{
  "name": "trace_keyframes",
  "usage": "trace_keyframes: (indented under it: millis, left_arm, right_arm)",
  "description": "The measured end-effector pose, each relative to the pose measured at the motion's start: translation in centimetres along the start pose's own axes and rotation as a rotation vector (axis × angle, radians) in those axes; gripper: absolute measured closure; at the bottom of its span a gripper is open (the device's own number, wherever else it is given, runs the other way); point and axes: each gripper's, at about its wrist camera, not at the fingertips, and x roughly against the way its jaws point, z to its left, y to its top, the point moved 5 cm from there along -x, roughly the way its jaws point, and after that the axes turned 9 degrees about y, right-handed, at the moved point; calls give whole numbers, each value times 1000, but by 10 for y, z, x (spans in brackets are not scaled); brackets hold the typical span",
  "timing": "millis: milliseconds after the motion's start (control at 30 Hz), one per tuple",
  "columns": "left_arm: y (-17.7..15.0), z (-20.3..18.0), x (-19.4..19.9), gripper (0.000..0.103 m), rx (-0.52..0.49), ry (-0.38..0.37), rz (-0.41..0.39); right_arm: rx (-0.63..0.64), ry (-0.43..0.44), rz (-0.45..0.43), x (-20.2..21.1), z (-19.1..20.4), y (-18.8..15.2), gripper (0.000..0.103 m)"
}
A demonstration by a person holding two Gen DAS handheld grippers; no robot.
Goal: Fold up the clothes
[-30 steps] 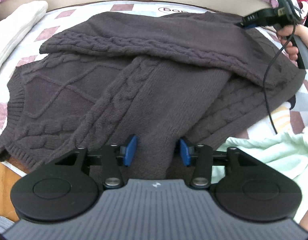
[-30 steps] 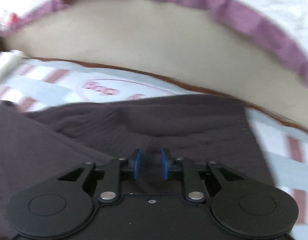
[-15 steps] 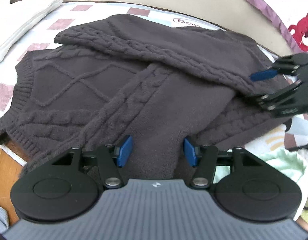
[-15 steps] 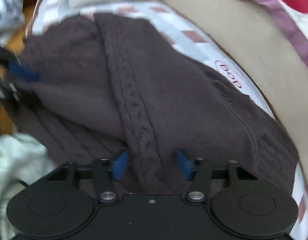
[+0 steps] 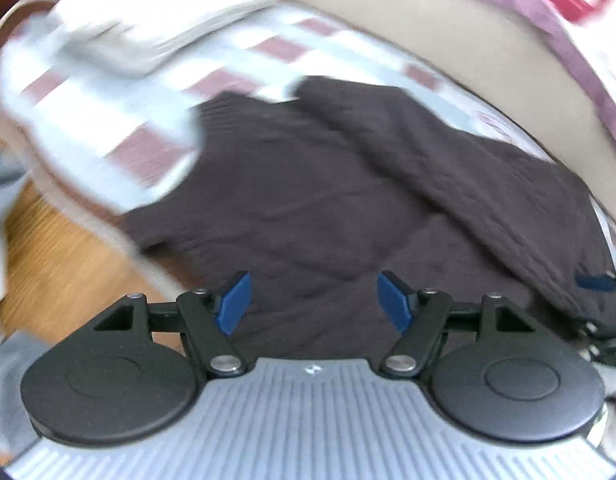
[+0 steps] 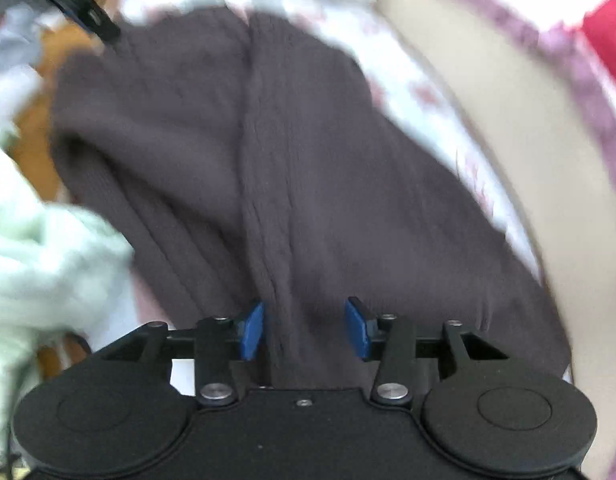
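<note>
A dark brown cable-knit sweater (image 5: 347, 200) lies rumpled on a checked sheet (image 5: 108, 128). My left gripper (image 5: 313, 304) hovers over its near part. Its jaws are opening wide and the blue pads (image 5: 232, 304) stand clear of the knit below them. My right gripper (image 6: 304, 328) is over another part of the sweater (image 6: 308, 160), also opening. A raised cable fold runs up between its pads (image 6: 357, 328), which do not press on it. The right gripper (image 5: 595, 284) shows at the left view's right edge, and the left gripper (image 6: 80, 8) at the right view's top left. Both views are blurred.
A folded white cloth (image 5: 156, 20) lies at the far left of the sheet. A mint-green garment (image 6: 40, 248) is bunched beside the sweater. Wooden surface (image 5: 60, 248) shows past the sheet's edge. A beige padded rim (image 5: 447, 40) with purple trim runs behind.
Both cameras have swung and rolled across the sweater. The left jaws have spread wider. The right gripper left the sweater's far edge and its pads stand farther apart than a second ago.
</note>
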Motion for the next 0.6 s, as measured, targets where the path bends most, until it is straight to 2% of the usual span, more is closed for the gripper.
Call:
trace_keyframes:
  millis: [100,167,200,267,333,433,500,600]
  left_arm:
    - [-9,30,-2,28,120,-35,83]
    - [-20,42,-5,28,193,-71,128]
    - [-25,48,-7,28,230,-89,150]
    - [-34,49,-13,28,275,-95,184]
    - [-40,50,-14,28,287,-45,207]
    - [-44,47,-6,24,273,-8,178]
    - [-43,44,-5,22,281,-43,165]
    - [-41,42,-11,22,324,-94,157]
  right_arm:
    - [-99,164,-206,30,5,36,51]
    - [-156,272,-293,39,10,63,50]
    - [-166,294,-314,39,15,74,50]
    - [-183,306,-325,28,24,98,50]
    - [-206,327,-337,15,35,114,50]
    - [-167,426,-400,1,76,121,51]
    - [-101,443,-344,-19,100,124,51]
    - [63,379,-267,-37,138,118,47]
